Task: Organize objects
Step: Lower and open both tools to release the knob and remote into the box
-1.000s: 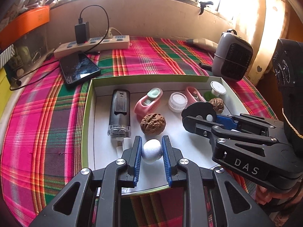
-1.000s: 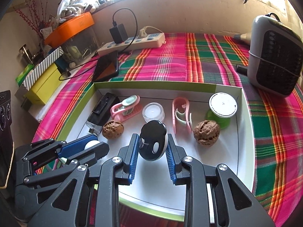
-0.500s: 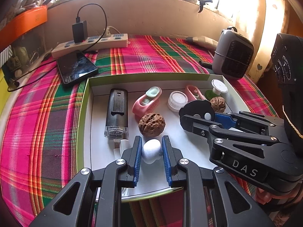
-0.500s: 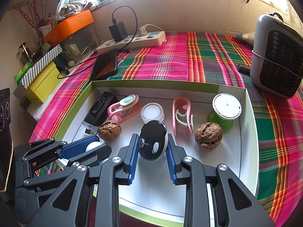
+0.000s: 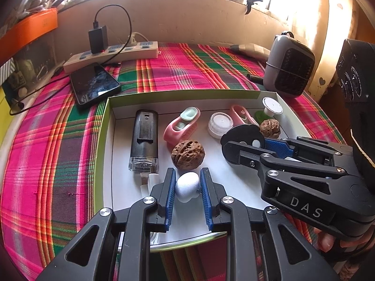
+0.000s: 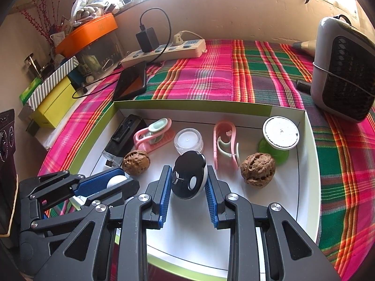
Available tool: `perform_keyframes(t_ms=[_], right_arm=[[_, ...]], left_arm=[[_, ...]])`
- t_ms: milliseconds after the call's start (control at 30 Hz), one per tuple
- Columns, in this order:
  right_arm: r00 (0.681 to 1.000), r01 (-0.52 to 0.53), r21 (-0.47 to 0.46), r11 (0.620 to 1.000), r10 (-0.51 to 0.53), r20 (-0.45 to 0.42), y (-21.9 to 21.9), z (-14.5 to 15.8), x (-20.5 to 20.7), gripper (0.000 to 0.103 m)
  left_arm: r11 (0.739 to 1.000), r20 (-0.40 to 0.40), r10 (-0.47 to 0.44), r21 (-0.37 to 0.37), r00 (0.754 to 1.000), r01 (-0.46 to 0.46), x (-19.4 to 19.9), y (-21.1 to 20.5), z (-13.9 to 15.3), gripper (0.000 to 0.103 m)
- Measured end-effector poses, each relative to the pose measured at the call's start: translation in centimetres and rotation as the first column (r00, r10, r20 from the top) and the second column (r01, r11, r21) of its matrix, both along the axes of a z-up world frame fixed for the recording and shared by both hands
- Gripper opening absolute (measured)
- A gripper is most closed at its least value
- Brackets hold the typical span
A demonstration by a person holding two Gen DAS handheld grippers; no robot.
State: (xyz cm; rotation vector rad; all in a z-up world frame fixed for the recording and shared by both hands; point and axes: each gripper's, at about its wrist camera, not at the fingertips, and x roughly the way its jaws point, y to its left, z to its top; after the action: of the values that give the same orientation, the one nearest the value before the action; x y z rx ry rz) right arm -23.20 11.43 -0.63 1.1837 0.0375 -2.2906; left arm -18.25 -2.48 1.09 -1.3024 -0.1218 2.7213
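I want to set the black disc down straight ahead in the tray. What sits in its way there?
A small clear jar stands just beyond the black disc held in the right tongs, with a pink clip beside it.

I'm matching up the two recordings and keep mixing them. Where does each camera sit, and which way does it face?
Left wrist view: on the left gripper, looking down over the tray; its jaws grip a white ball; right gripper and fingertips show.
Right wrist view: on the right gripper, facing likewise; its jaws grip a black disc; left gripper shows.
Shared: tray, both walnuts, power strip.
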Motion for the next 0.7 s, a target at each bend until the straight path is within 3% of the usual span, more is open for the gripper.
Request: perform_keyframes(t_ms=[267, 700], right_arm=[[1.000, -0.004, -0.013, 1.000, 0.004, 0.005, -0.02, 0.08, -0.02, 0.039], [1.000, 0.014, -0.028, 1.000, -0.014, 0.002, 0.33, 0.59, 0.48, 0.040]], left_arm=[[1.000, 0.003, 0.001, -0.012, 1.000, -0.001, 0.04, 0.09, 0.02, 0.020], [1.000, 0.001, 0.016, -0.015, 1.000, -0.016, 0.89, -0.22, 0.53, 0.022]])
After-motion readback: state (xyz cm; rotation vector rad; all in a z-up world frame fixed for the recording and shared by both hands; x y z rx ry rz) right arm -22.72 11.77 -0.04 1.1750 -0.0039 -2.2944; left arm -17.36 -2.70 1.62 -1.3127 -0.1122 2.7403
